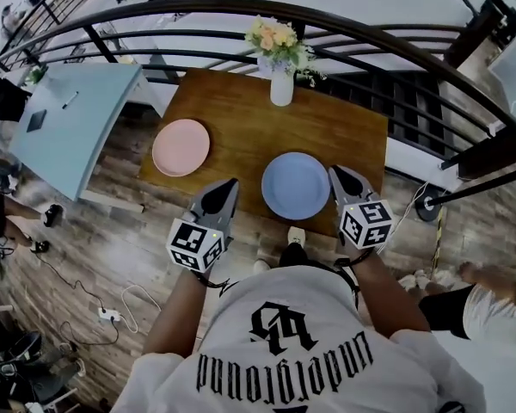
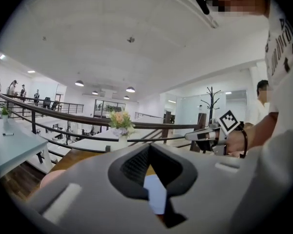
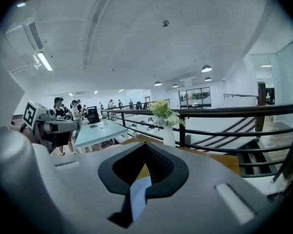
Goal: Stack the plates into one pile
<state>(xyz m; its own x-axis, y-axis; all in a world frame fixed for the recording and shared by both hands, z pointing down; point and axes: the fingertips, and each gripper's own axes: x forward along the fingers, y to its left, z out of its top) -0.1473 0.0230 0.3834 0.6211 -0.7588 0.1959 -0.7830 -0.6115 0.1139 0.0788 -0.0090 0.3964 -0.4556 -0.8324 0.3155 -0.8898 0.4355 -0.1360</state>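
Clenched empty: left hand-held gripper, right hand-held gripper, flanking blue plate near counter front edge; pink plate apart, at left edge.

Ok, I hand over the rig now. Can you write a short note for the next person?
Left tool: shut, empty, at the left of the blue plate.
Right tool: shut, empty, at the right of that plate.
Pink plate: lies apart, near the table's left edge.
Done: nothing, both plates lie single.
Left: set one plate on the other.
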